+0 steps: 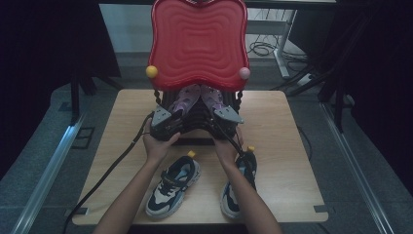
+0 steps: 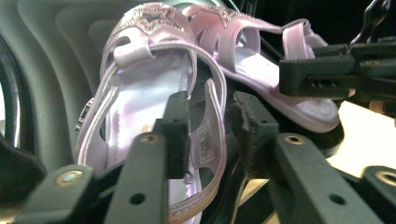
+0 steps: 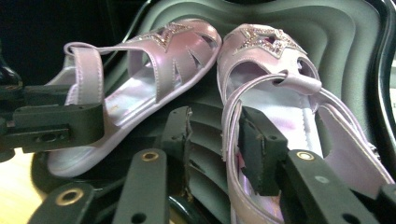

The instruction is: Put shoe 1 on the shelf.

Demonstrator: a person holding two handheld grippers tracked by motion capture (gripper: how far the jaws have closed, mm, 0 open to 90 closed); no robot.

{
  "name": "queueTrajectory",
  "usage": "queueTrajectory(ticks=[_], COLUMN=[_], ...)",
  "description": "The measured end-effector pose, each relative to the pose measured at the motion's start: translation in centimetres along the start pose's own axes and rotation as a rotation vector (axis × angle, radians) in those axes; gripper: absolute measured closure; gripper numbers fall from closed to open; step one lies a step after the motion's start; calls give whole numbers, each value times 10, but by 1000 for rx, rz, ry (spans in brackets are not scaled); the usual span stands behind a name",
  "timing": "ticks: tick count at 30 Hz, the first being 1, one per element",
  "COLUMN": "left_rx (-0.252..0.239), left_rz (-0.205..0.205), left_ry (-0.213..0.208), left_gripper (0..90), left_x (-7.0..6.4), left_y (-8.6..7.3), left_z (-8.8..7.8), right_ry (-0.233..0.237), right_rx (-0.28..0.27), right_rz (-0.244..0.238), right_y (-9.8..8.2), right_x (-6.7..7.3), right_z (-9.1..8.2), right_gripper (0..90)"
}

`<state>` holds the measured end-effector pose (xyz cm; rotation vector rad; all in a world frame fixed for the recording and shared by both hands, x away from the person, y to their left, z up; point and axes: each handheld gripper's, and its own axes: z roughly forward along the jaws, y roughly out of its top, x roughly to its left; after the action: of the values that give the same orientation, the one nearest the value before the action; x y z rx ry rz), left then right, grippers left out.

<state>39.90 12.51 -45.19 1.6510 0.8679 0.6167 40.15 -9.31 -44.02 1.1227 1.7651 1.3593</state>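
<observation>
Faintly, an unreadable printed label (image 2: 204, 139) inside the pink sandal (image 2: 154, 107).

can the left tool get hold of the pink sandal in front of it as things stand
Probably yes: the left tool stands open with the side strap of the pink sandal already between its jaws, and nothing blocks it.

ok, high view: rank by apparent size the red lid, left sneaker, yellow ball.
1. Red lid, by far the largest, though it stands nearer the camera than the table, which inflates it.
2. Left sneaker.
3. Yellow ball, the smallest; it looks about the same as the pink ball.
</observation>
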Motion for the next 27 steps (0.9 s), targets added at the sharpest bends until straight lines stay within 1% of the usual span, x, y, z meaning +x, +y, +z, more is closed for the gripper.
queueTrajectory(ticks=[1,2,6,7,8,11,12,16,20,23,24,25,26,27], left_rx=[-3,-6,-16,-16,-20,-21,-22,-24,-6,-2,-6,-7,-7,-6], left_rz=[-8,-12,-23,-23,-29,-33,-35,-41,-36,-36,-44,-49,-52,-55], left_ry=[-6,-15,-25,-25,-27,-29,-32,-43,-42,-49,-57,-58,-61,-63], left_gripper=[629,623,597,586,576,565,563,548,528,518,518,515,515,514], left_x=[0,1,1,1,0,-1,-1,-2,-2,-3,-3,-3,-3,-3], left_y=[1,2,5,5,7,9,9,12,14,15,15,15,14,14], left_z=[-1,-1,-5,-5,-8,-11,-12,-18,-23,-26,-28,-30,-31,-33], right_ry=[10,15,40,40,47,61,58,65,76,89,92,94,96,98], right_rx=[-3,-8,-19,-19,-25,-25,-29,-30,-29,-23,-19,-21,-24,-24], right_rz=[4,9,24,24,42,54,57,54,48,57,60,53,59,56], right_y=[0,0,3,3,4,4,4,5,5,4,4,4,3,3], right_x=[-1,-2,-4,-4,-5,-7,-7,-8,-9,-9,-8,-9,-9,-10], right_z=[-1,-3,-9,-9,-12,-16,-17,-22,-26,-30,-31,-32,-33,-34], right_gripper=[626,624,620,620,618,616,616,613,613,606,605,605,604,604])
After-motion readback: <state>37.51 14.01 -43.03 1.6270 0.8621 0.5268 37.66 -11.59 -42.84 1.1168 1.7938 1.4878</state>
